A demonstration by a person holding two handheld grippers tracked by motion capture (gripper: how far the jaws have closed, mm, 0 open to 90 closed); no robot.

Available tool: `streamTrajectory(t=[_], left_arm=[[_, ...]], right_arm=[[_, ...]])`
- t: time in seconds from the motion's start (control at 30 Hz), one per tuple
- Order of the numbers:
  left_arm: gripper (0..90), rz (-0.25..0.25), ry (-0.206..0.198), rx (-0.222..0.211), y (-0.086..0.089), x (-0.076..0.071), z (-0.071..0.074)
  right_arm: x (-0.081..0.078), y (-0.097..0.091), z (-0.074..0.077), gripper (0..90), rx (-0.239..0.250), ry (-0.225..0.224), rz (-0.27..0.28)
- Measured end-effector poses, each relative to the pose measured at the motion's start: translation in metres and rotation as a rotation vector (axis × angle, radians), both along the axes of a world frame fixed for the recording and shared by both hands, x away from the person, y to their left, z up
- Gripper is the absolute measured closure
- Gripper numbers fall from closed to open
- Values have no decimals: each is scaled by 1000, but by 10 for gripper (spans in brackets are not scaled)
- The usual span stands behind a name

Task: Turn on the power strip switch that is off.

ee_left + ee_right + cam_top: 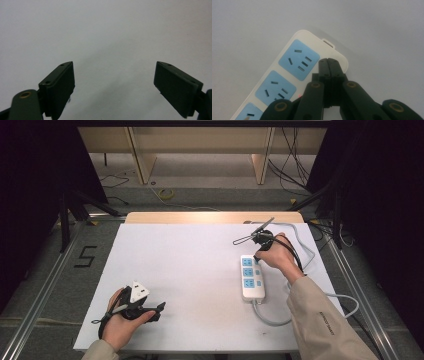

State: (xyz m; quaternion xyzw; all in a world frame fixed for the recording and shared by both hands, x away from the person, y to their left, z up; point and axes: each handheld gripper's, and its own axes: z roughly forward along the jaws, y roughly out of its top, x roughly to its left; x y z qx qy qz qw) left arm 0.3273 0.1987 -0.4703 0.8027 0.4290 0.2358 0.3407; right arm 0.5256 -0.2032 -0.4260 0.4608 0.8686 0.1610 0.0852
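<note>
Two tongs: one per hand, left tongs (161, 309) low at the near-left of the worktop (190, 270), right tongs (258, 254) at the far end of the power strip (253, 277).
Left tongs state: spread wide, nothing between the pads (60, 87); bare white surface under them in the left gripper view.
Left hazard: wide spread near the worktop's near edge; possible scrape on the surface if lowered carelessly. Judged minor.
One white block: on top of the left gripper; purpose cannot be told.
One power strip: white, flat on the right half of the worktop, long axis running near to far.
Three sockets: blue faces in a row along the strip, the far one (299, 60) just beside the right tongs in the right gripper view.
One small tab: at the strip's far end (328, 44), probably a switch; not certain.
Right tongs state: pressed fully together (328, 65), gripping nothing, tips over or against the strip's far corner; contact cannot be confirmed.
Right hazard: strip unrestrained, so a push from the closed tips likely to slide or pivot it instead of pressing anything.
Second right hazard: closed tips near live-type slots; slip into a socket opening possible on a skewed approach.
One grey cable: leaving the strip's near end (272, 319), looping right toward the sleeve; snag risk if the forearm drags it.
</note>
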Motion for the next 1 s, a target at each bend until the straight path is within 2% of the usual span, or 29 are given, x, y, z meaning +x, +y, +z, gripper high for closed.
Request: streamTrajectory(t=[1.0], left_arm=[[168,-5,0,6,-1,0,0]], right_arm=[[1,2,-2,900,-8,14,1]])
